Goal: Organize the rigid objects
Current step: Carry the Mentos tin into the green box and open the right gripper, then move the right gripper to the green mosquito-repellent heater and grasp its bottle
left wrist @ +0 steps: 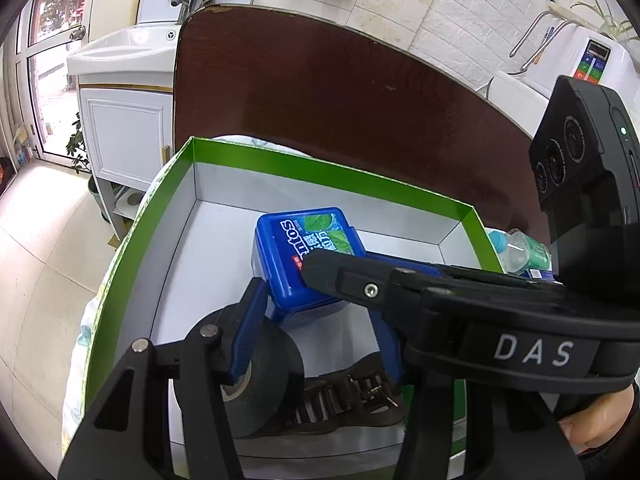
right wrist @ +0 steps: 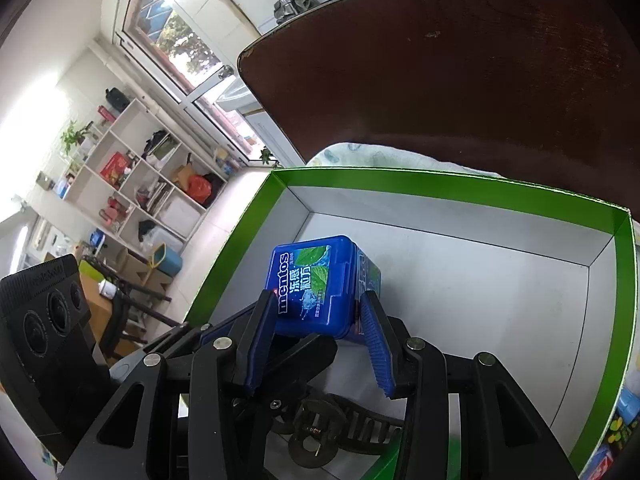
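Right wrist view shows the right gripper clamped on the blue mint box over the green tray, hair clip already below its fingers, while the left gripper grips a tape roll, both awaiting release.

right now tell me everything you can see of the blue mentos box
The blue mentos box is a small rounded-corner container, plastic by its sheen, with a label showing white lettering, green mint leaves and ice. Its lid looks closed. It sits tilted inside the green-rimmed white tray, held between the blue ribbed fingers of the right gripper, which press on its two sides. Whether its base touches the tray floor cannot be told. A brown hair claw lies nearby, apart from it.
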A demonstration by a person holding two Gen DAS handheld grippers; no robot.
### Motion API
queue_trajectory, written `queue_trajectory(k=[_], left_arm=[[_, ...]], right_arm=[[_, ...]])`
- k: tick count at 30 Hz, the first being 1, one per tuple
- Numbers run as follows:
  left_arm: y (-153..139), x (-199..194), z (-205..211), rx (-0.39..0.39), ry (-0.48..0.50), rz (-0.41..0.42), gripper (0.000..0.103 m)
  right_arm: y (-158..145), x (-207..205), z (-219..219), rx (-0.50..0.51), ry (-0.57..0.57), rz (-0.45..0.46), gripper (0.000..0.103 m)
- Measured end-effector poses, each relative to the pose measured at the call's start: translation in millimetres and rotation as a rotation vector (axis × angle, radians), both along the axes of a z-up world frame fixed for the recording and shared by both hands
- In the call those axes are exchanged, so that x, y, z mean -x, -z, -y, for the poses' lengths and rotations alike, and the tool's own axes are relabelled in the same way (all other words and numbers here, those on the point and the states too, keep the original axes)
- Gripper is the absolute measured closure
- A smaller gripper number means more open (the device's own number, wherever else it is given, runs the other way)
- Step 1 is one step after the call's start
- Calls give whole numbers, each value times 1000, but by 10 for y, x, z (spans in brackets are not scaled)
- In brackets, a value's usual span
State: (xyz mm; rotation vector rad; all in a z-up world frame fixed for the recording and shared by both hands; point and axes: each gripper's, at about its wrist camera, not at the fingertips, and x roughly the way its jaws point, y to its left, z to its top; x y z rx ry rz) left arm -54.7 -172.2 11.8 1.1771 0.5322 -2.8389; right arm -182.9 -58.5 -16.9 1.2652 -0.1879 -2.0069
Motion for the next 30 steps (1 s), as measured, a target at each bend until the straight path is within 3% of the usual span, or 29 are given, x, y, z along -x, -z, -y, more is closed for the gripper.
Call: queue_trajectory(k=[7, 15, 22, 30], left_arm=[[-8, -26, -22, 8, -11, 13, 49], [-286, -151, -222, 45, -12, -30, 47], [-632, -233, -778, 88, 74, -103, 46], [-887, -239, -1617, 94, 219, -141, 46]], right_arm=[[68, -11, -11, -2, 3, 30, 57], [-180, -157, -252, 33, 23, -22, 57], [-551, -381, -747, 87, 77, -105, 57], [-809, -588, -1597, 131, 190, -157, 57]])
